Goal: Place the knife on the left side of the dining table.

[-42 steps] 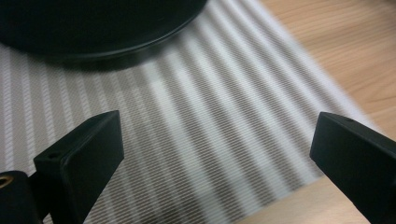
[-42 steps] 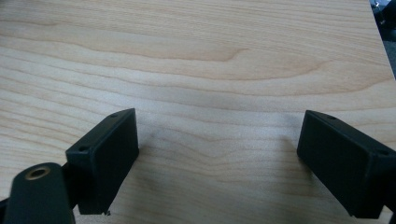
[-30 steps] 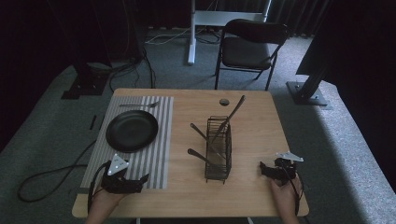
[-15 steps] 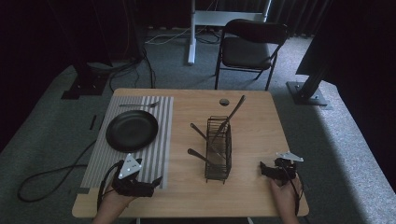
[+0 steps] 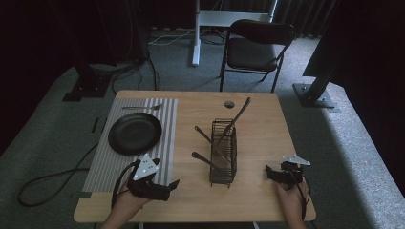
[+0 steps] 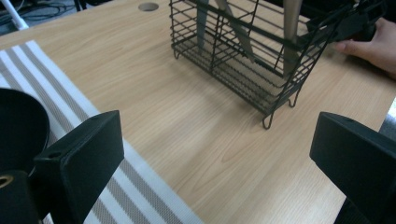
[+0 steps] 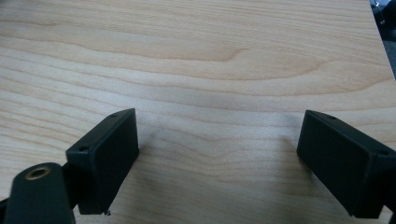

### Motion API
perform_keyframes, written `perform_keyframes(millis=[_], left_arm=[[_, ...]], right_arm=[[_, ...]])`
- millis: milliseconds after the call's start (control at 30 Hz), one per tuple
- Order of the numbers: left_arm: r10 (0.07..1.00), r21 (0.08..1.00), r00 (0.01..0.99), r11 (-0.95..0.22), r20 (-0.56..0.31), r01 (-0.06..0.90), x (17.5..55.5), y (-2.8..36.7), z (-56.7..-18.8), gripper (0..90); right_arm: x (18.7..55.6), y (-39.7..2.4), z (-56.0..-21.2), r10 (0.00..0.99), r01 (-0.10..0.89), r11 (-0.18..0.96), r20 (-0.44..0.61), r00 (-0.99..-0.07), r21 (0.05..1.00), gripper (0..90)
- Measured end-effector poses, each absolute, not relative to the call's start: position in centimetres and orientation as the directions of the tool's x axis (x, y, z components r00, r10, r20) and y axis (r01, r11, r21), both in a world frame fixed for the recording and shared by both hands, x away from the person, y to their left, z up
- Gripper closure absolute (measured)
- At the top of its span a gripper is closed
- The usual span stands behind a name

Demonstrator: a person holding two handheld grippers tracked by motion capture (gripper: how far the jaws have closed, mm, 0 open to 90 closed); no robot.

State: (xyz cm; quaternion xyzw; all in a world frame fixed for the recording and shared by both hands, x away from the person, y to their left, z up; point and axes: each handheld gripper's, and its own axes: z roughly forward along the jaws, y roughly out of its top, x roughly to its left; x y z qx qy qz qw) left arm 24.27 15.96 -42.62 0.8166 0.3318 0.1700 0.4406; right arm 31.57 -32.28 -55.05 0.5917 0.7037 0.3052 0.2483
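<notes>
Left gripper (image 5: pixel 173 183) jaws wide apart, nothing held, aimed at wire basket (image 5: pixel 224 151). Right gripper (image 5: pixel 268 172) jaws apart too, low over bare table (image 5: pixel 258 119).

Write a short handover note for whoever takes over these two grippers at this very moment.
Left gripper: open, empty, at the striped mat's near corner, aimed at the wire caddy.
Right gripper: open, empty, low over bare table right of the caddy.
Things: utensils stand in the caddy; black plate on the mat, one utensil lying beyond it.
Done: nothing is gripped yet.
Left: probably take utensils from the caddy.
</notes>
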Motion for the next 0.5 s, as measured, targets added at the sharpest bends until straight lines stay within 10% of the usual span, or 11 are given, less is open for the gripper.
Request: perform_keyframes(millis=[500], left_arm=[[0.639, 0.847, 0.769, -0.402, -0.011, 0.347, 25.2, 13.3, -41.1, 3.1]], right_arm=[[31.6, -32.3, -55.0, 0.984, 0.681, 0.116, 0.01, -0.178, 0.723, 11.9]])
